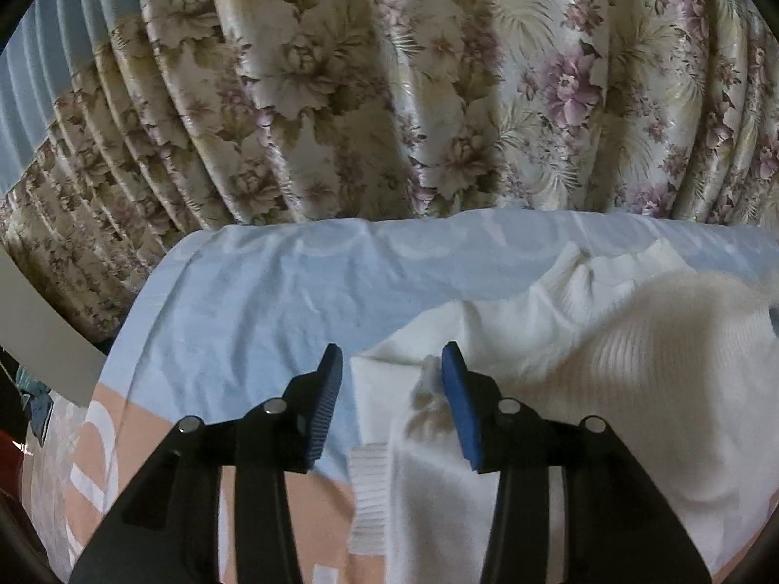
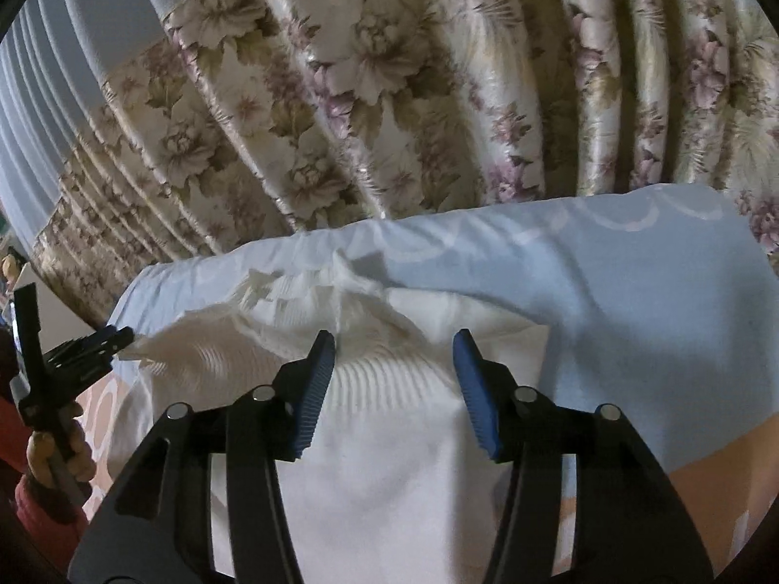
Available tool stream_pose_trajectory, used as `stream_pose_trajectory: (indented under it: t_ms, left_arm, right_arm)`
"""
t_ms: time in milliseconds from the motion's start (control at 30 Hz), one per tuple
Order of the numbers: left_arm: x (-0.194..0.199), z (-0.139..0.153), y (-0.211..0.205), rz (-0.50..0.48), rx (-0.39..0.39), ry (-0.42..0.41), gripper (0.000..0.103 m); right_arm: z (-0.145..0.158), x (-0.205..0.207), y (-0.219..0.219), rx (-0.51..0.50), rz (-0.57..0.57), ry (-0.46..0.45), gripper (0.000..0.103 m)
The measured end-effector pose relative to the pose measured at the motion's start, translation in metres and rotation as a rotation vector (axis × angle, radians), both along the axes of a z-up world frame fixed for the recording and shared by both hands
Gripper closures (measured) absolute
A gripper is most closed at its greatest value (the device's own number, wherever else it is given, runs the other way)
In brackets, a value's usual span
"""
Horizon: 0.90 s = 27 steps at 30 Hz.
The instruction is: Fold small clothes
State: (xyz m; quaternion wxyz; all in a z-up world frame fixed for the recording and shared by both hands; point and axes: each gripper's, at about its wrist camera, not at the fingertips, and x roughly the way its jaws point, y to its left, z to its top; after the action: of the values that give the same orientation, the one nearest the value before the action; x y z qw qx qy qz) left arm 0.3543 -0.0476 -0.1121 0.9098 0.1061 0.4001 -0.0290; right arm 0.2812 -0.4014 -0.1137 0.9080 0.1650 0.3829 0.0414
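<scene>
A white ribbed knit garment point(image 1: 608, 370) lies rumpled on a bed sheet that is light blue and peach point(image 1: 253, 301). My left gripper point(image 1: 392, 360) is open just above the garment's left edge, with a ribbed cuff point(image 1: 370, 496) below its jaws. In the right wrist view the same garment point(image 2: 380, 462) lies under my right gripper point(image 2: 394, 345), which is open over its bunched middle. The left gripper point(image 2: 104, 340) shows at the far left of that view, at the garment's corner, held by a hand.
A floral curtain point(image 1: 389, 97) hangs close behind the bed's far edge. The sheet point(image 2: 633, 316) extends to the right of the garment. A white board point(image 1: 39, 321) stands at the left of the bed.
</scene>
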Motion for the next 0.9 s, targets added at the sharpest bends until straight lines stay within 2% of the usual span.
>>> stream_pose_trajectory:
  t_ms: [233,367,500,533,567,733,900]
  left_arm:
    - [-0.035,-0.008,0.025,0.02,-0.001,0.053,0.052]
    - [-0.062,-0.022,0.029,0.007,0.007,0.102,0.051]
    - [-0.071,-0.031,0.023,-0.008,0.029,0.114,0.051]
    - [-0.072,-0.032,0.022,-0.008,0.03,0.113,0.051]
    - [-0.072,-0.032,0.021,-0.008,0.028,0.113,0.051]
    - [-0.073,-0.032,0.02,-0.008,0.029,0.113,0.051]
    - [-0.075,-0.028,0.026,0.005,-0.004,0.126,0.05]
  right_arm:
    - [-0.009,-0.028,-0.014,-0.049,-0.046,0.046,0.048]
    - [-0.019,-0.055,-0.009,-0.045,-0.021,0.09,0.048]
    - [-0.031,-0.064,0.001,-0.068,-0.006,0.132,0.048]
    - [-0.034,-0.064,0.003,-0.066,-0.008,0.145,0.063]
    - [-0.036,-0.064,0.003,-0.065,-0.011,0.153,0.094]
    - [-0.029,-0.08,0.008,-0.16,-0.065,0.12,0.096]
    - [-0.044,-0.088,0.001,-0.106,-0.06,0.143,0.092]
